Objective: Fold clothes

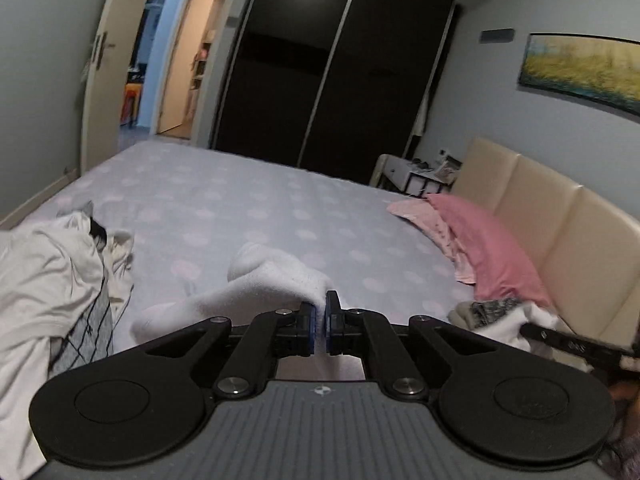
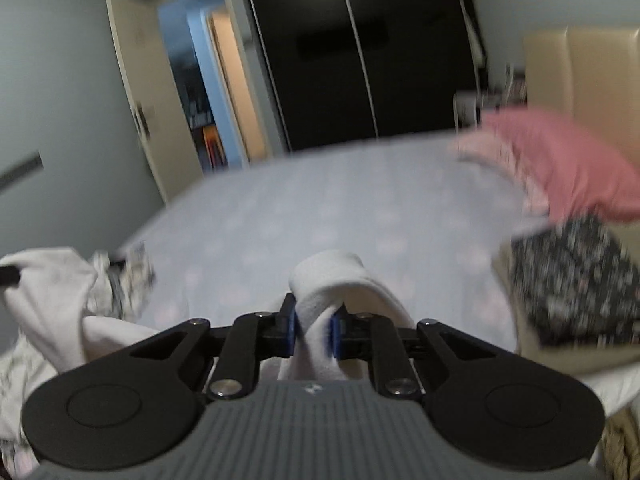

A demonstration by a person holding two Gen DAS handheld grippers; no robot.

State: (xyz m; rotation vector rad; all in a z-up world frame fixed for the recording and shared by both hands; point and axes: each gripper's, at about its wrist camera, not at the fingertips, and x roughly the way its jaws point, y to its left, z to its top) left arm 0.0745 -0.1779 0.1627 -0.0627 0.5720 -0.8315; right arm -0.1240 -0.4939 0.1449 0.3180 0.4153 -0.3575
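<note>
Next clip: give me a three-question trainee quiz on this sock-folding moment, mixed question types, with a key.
1. True or false: the left gripper is shut on the white sock.
2. What lies against the headboard? A) pink pillow B) blue towel C) open book
3. Fill in: the right gripper holds a ____ sock.

Key: 1 true; 2 A, the pink pillow; 3 white.

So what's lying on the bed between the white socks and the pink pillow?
Nothing: in the left wrist view only bare dotted sheet separates the white socks from the pink pillow.
</note>
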